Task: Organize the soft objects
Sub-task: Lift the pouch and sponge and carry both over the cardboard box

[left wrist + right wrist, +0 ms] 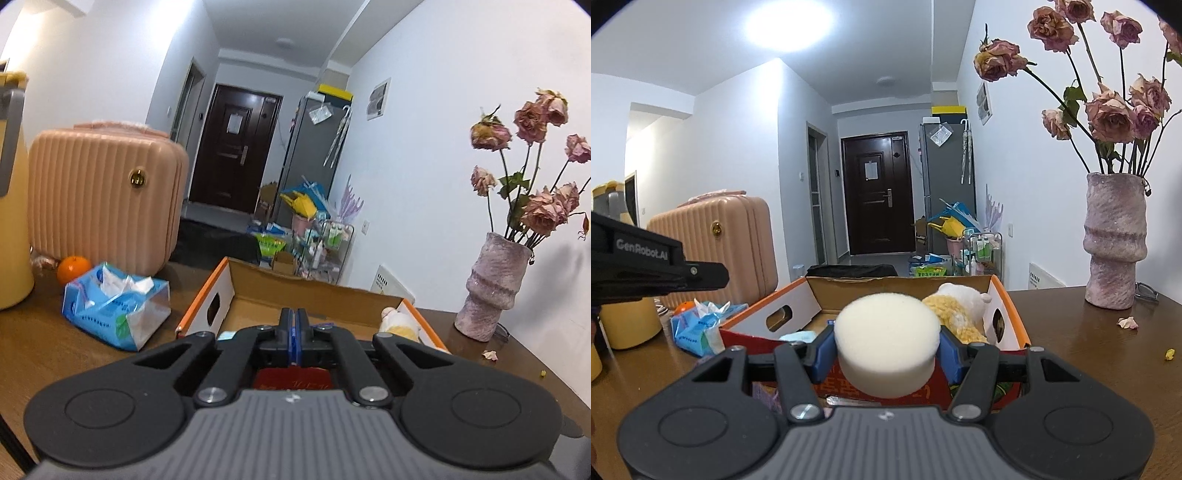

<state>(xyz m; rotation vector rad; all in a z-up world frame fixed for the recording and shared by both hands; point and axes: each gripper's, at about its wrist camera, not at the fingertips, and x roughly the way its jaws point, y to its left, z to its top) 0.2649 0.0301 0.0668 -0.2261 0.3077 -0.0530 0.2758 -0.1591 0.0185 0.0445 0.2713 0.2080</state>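
White sponge (886, 339) sat gripped in the right gripper (886, 354) before the box (798, 314), which held a plush (960, 306); left gripper (294, 325) jaws were pressed together, holding nothing.

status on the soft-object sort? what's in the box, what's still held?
Done: the plush toy already lies in the cardboard box, at its right side. In hand: the right hand-held gripper is shut on the white sponge, held at the box's near edge, not yet released. The left hand-held gripper is shut and empty. Left: drop the sponge in; the tissue pack sits outside on the table.
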